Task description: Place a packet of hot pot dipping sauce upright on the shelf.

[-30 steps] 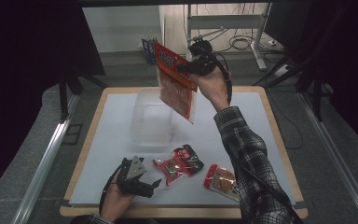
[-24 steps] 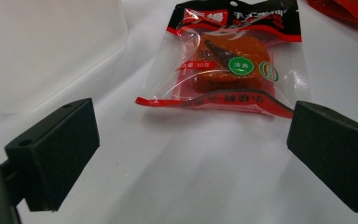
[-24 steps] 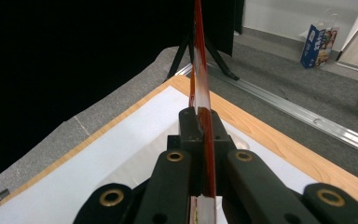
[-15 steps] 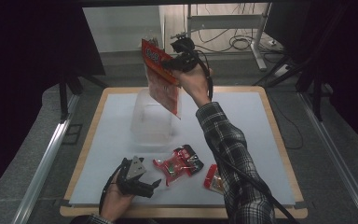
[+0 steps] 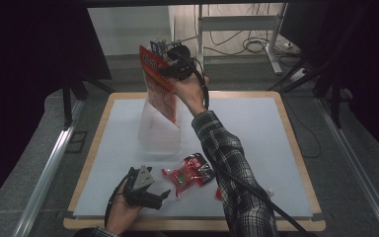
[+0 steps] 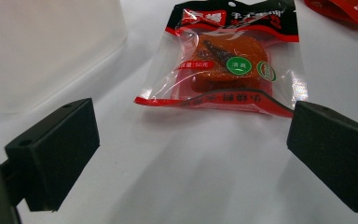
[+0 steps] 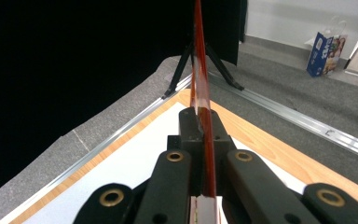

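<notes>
Right gripper, clamped on the red packet, has carried it leftward to hang over the clear box — release likely next. Left gripper rests wide open near the bagged snack.

floor: paper bag | cables | table leg

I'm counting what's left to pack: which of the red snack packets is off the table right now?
The large red packet, pinched shut in the right gripper above the clear box. The smaller red packet lies flat before the open left gripper.
</notes>
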A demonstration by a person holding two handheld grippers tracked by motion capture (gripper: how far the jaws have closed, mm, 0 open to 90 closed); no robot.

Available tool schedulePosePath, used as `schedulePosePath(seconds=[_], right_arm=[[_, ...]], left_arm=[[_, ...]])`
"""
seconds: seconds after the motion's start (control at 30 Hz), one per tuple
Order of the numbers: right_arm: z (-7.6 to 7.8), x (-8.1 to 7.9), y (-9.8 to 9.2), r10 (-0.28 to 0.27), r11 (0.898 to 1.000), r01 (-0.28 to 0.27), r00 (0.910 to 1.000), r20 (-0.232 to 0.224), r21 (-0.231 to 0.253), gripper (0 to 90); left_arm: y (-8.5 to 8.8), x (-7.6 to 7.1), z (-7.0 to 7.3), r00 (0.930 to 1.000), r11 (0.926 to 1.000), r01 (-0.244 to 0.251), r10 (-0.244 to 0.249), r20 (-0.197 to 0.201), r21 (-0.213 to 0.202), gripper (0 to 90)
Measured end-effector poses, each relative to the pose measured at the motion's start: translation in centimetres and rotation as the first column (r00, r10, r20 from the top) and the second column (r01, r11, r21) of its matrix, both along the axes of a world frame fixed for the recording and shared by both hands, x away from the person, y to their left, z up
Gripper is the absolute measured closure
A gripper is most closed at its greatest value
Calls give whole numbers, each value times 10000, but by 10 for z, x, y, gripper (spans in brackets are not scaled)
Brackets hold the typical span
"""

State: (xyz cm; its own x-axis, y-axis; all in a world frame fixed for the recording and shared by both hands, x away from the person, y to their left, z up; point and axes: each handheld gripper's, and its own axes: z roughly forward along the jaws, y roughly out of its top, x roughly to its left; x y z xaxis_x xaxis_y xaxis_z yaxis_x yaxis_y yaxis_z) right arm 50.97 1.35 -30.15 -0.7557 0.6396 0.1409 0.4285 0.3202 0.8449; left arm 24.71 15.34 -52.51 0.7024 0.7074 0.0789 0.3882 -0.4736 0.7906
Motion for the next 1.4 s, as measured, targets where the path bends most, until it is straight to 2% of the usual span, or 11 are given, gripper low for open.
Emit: schedulePosePath(seconds=[0.4, 0.43, 0.57, 0.67, 0.8, 0.93, 1.0, 1.07, 1.17, 1.3, 1.4], right_arm=[[-45, 13, -2, -244, 9997, 239, 9980, -577, -107, 887], [-47, 14, -4, -241, 9995, 230, 9984, -517, -208, 886], [-58, 16, -5, -233, 9893, 203, 9996, -186, -1444, 885], [-65, 17, -10, -414, 9907, 389, 9990, -160, -1304, 886], [-74, 22, -15, -729, 9813, 682, 9971, -196, -1799, 885], [-76, 25, -19, -760, 9795, 737, 9971, -53, -1874, 863], [-74, 26, -21, -720, 9775, 718, 9974, 63, -1986, 804], [-72, 27, -22, -713, 9769, 708, 9974, 48, -2015, 666], [-71, 26, -23, -732, 9723, 806, 9964, 417, -2195, 466], [-72, 26, -22, -680, 9672, 800, 9960, 578, -2410, 274], [-72, 25, -23, -495, 9593, 706, 9953, 835, -2733, 185]], left_arm=[[1, 0, 0, 10000, 10000, -34, 34, 1, 33, 23], [1, 0, 0, 10000, 10000, -41, 41, 7, 40, 23], [1, 0, 0, 10000, 9999, -17, 17, -9, 100, 23], [1, 0, 0, 10000, 9999, -26, 26, -17, 112, 23], [2, 0, 0, 10000, 9999, -45, 46, -39, 144, 23], [3, -1, 0, 9999, 9999, -117, 117, -36, 69, 23], [2, -1, 0, 9999, 9999, -119, 120, -37, 82, 23], [2, -1, 0, 9999, 9999, -101, 101, -41, 83, 23], [2, -1, 0, 9999, 9999, -99, 99, -45, 82, 23], [2, 0, 0, 9999, 10000, -84, 84, -63, 50, 23], [2, 0, 0, 9999, 10000, -47, 46, -117, -81, 22]])
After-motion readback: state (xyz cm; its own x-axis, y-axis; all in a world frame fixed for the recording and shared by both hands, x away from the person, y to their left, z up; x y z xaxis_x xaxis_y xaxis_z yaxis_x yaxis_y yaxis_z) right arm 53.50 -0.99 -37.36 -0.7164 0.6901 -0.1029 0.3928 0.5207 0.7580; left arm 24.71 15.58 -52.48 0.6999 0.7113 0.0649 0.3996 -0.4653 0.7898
